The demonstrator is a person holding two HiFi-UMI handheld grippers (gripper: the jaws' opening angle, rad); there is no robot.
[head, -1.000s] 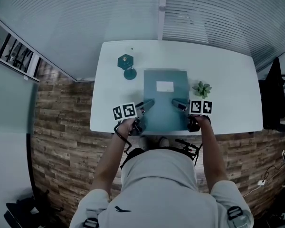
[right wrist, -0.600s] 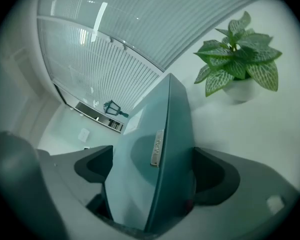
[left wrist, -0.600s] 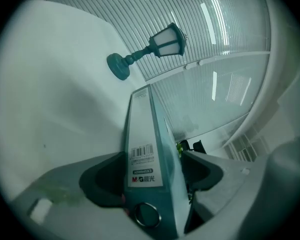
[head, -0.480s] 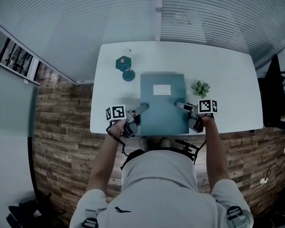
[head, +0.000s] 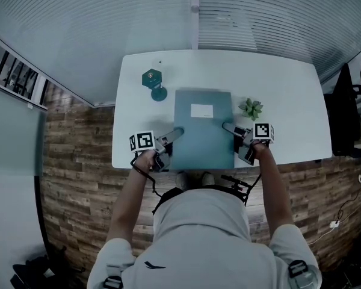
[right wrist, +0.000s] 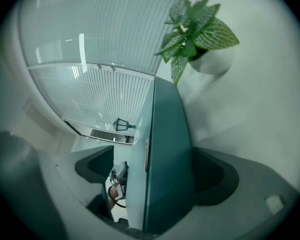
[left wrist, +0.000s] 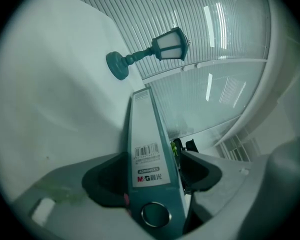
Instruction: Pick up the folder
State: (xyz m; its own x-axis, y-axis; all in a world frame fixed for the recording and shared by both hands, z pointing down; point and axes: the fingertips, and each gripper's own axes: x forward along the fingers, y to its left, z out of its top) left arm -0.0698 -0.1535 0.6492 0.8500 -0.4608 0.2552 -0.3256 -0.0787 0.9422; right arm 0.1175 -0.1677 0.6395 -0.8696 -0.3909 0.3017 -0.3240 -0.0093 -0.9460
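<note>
Broadly, the white table (head: 289, 101) carries a teal folder (head: 201, 134) lying flat by its near edge. The left gripper (head: 174, 132) is clamped on the folder's labelled spine, while the right gripper (head: 228, 127) straddles the opposite edge, jaws wide, one pad touching and the other standing clear. A small potted plant (head: 251, 108) sits just right of the folder, and a lantern ornament (head: 151, 80) sits near its far left corner.

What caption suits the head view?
Left gripper and right gripper straddle opposite edges of the teal folder on the white table, between lantern and plant.
</note>
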